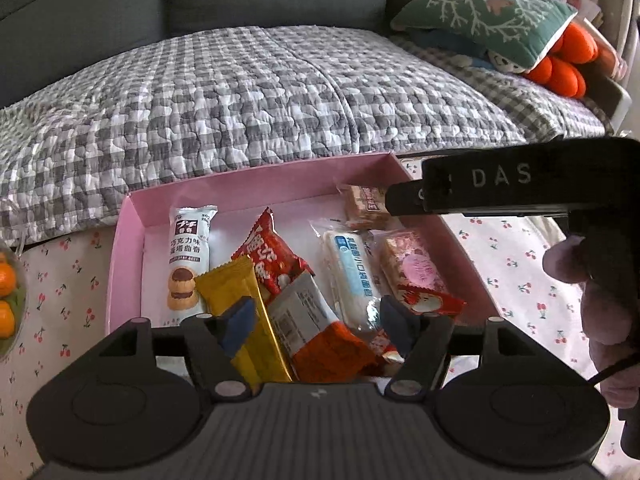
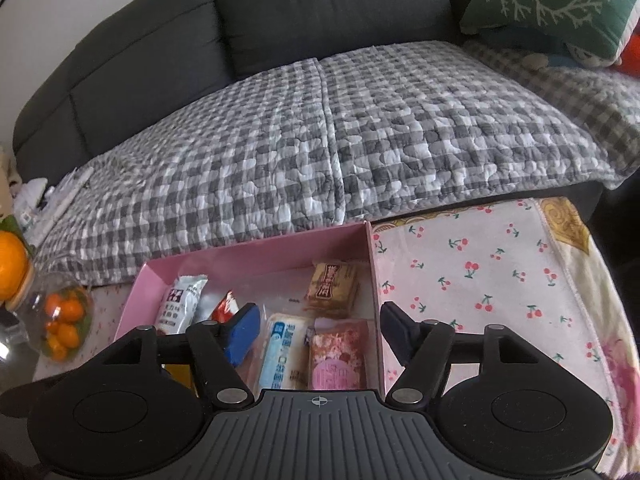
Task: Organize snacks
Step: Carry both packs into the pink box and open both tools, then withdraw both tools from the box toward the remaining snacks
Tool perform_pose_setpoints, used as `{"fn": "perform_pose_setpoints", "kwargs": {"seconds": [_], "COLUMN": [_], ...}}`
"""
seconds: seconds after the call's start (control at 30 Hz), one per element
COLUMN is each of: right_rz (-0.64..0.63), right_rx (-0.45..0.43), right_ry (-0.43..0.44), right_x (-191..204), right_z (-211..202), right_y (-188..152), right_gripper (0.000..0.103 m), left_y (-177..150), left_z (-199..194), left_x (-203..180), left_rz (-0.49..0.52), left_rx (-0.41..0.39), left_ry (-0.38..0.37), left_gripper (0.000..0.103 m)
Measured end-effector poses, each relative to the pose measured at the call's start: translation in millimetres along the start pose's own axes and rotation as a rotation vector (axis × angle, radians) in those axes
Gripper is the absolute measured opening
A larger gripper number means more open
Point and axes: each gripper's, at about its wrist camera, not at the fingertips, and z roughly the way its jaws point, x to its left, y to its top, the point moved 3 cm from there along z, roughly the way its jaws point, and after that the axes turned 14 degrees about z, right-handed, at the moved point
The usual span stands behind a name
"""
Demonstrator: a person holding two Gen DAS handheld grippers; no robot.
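A shallow pink box (image 1: 128, 260) on a cherry-print cloth holds several snack packets. My left gripper (image 1: 316, 324) hangs open over its near end, with a yellow packet (image 1: 240, 296) and an orange-and-white packet (image 1: 320, 336) lying loose between the blue pads. Further in lie a white chocolate-biscuit packet (image 1: 190, 256), a red packet (image 1: 272, 260), a white-and-blue packet (image 1: 352, 276), a pink packet (image 1: 416, 268) and a brown biscuit pack (image 1: 364, 208). My right gripper (image 2: 319, 330) is open above the box's right end (image 2: 372, 264), over the white-and-blue packet (image 2: 280, 352) and pink packet (image 2: 340, 360), touching neither.
A grey sofa with a checked quilt (image 1: 240, 92) runs behind the table. On its right end lie a green cushion (image 1: 484, 16) and an orange plush (image 1: 560, 68). A glass bowl of small oranges (image 2: 64, 320) stands left of the box. A gloved hand (image 1: 592, 300) holds the right gripper's black housing (image 1: 500, 188).
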Motion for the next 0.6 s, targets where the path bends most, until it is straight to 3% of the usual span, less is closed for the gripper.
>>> {"fn": "perform_pose_setpoints", "kwargs": {"seconds": [0.13, 0.6], "right_rz": [-0.017, -0.088], "right_rx": [0.006, 0.029], "right_ry": [-0.01, 0.021], "right_x": [2, 18], "right_z": [-16, -82], "right_y": [-7, -48], "right_gripper": [0.071, 0.08], "left_y": [-5, -29], "left_z": [-12, -64], "left_x": [-4, -17], "left_rz": [-0.011, -0.033], "left_rx": [0.019, 0.007], "left_ry": [-0.009, 0.0], "left_gripper": [0.067, 0.087]}}
